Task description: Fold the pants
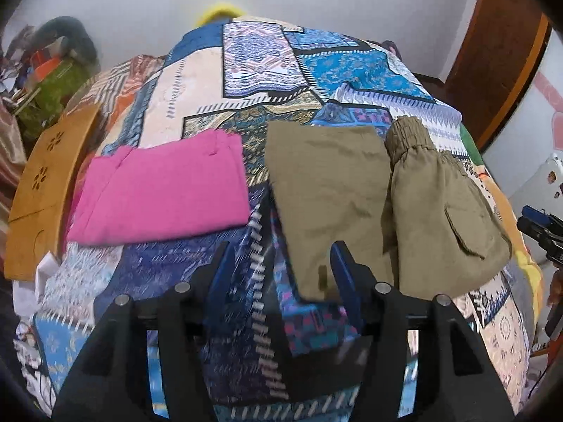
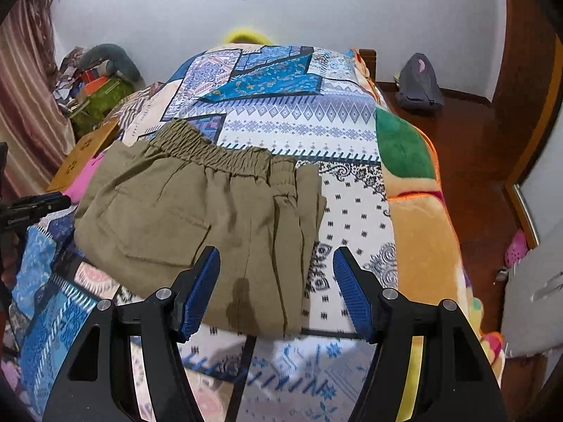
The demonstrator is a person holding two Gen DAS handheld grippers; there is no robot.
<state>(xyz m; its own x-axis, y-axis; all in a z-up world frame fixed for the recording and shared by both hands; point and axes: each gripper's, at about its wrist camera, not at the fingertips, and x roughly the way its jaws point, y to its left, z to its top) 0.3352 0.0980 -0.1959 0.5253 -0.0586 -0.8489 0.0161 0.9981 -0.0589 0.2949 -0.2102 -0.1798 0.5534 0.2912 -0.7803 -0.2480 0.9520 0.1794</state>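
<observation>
Khaki pants [image 1: 369, 193] lie folded on a bed under a patchwork bedspread [image 1: 246, 70], right of centre in the left wrist view; one flat panel sits centre frame, and the gathered elastic waistband [image 1: 408, 137] part with a flap pocket lies beside it toward the right edge. In the right wrist view the same pants [image 2: 197, 218] fill the centre-left, waistband [image 2: 211, 151] toward the top, a dark damp-looking spot [image 2: 239, 299] near the lower hem. Left claw [image 1: 281, 270] at lower centre of its frame, jaws apart, nothing between them; its right blue pad overlaps the lower edge of the khaki panel in the picture, contact unclear. Right claw [image 2: 276, 288] at lower centre of its frame, jaws spread wide, empty, framing the pants' near edge; cannot tell whether it touches the cloth. A folded pink garment [image 1: 162, 190] lies left of the pants on the bedspread, apart from them. Wooden board with flower cut-outs [image 1: 42, 190] at the left edge of the bed. Clutter pile with green fabric [image 1: 56, 88] in the upper left. Orange and green blanket [image 2: 415, 211] along the bed's right side. Grey bag [image 2: 418, 84] on the red-brown floor, upper right. Yellow object [image 2: 246, 35] beyond the bed's far end, against the white wall.
</observation>
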